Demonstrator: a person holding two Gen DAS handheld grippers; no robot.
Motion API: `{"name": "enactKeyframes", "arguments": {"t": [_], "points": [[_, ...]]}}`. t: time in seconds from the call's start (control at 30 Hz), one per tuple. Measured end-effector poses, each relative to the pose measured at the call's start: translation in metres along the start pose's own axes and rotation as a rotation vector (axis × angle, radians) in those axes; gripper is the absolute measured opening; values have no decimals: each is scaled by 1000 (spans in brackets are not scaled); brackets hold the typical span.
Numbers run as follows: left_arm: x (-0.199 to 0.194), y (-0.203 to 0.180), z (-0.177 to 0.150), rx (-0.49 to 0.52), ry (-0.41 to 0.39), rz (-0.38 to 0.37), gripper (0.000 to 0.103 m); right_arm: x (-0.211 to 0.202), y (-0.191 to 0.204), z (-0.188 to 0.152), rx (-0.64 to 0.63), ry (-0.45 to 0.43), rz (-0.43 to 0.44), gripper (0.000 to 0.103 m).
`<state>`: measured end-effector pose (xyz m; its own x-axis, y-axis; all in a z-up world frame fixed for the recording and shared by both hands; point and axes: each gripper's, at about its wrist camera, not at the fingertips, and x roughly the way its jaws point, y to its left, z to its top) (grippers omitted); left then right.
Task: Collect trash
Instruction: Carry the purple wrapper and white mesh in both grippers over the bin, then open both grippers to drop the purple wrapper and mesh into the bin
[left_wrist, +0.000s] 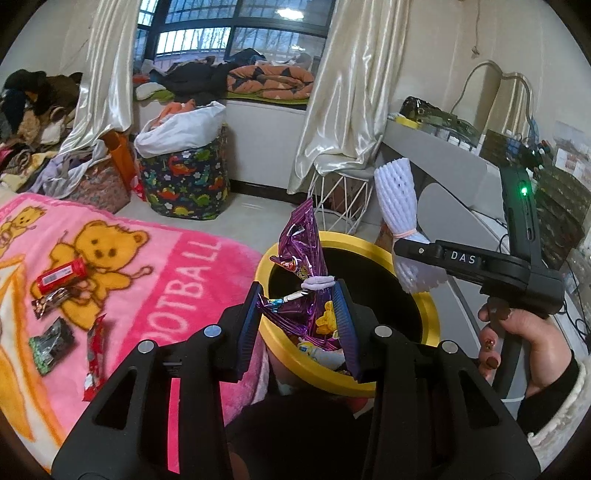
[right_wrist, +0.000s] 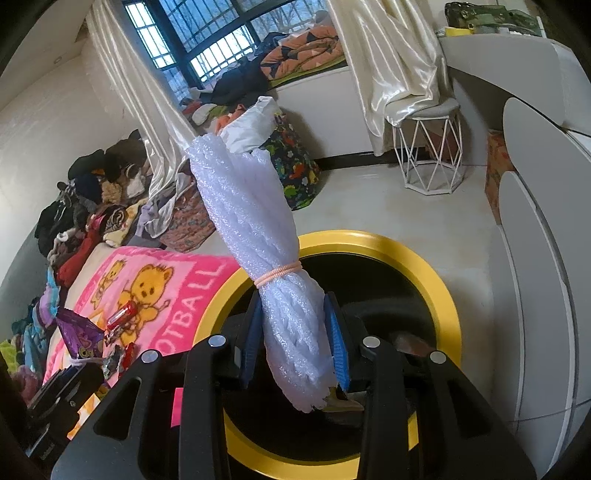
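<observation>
Purple wrapper (left_wrist: 308, 291) pinched in left gripper (left_wrist: 301, 325), jaws mostly closed on its lower crumpled part, top sticking up. White foam bundle (right_wrist: 266, 258) clamped in right gripper (right_wrist: 295, 347), jaws narrow, pads pressing both sides below the peach band (right_wrist: 279, 275). Both loads over yellow-rimmed bin (right_wrist: 424, 273), black inside, some trash already at the bottom. Bin on floor, just right of pink blanket (left_wrist: 177, 273).

Step in hand, judged: drop both pieces into bin. Tips:
- Centre each load over the black opening before release; foam long and tilted, top leaning far-left past the rim, so lower it or tip it upright first.
- Wrapper light and crinkly, may cling to pad; open wide, shake slightly if stuck.
- Keep grippers apart over the opening; right gripper (left_wrist: 417, 254) close to wrapper's right in left view, collision risk.
- Release one at a time if crowded.

More trash left on blanket, near-left: red wrapper (left_wrist: 61, 275), brown wrapper (left_wrist: 51, 301), dark packet (left_wrist: 50, 341), red-white wrapper (left_wrist: 95, 350). Task far from finished, judged.
</observation>
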<state>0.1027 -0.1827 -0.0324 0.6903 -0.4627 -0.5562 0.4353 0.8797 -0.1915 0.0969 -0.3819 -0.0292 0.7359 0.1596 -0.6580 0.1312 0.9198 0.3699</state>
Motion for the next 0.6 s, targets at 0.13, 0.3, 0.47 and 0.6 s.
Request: {"name": "enactKeyframes", "arguments": {"t": [0.13,0.3,0.47,0.6], "points": [[8,-4,1,10,10,-14,32,0,-7,0,16,0,-2,32],[19,-12,5,19,24,-28,31,-1,-13,2,26,3,-2,32],[34,-17,10,36,41,-32,32,0,-19,0,38,11,0,33],[48,-18,14,33,69,-45,32,2,-24,-1,50,17,-1,34]]}}
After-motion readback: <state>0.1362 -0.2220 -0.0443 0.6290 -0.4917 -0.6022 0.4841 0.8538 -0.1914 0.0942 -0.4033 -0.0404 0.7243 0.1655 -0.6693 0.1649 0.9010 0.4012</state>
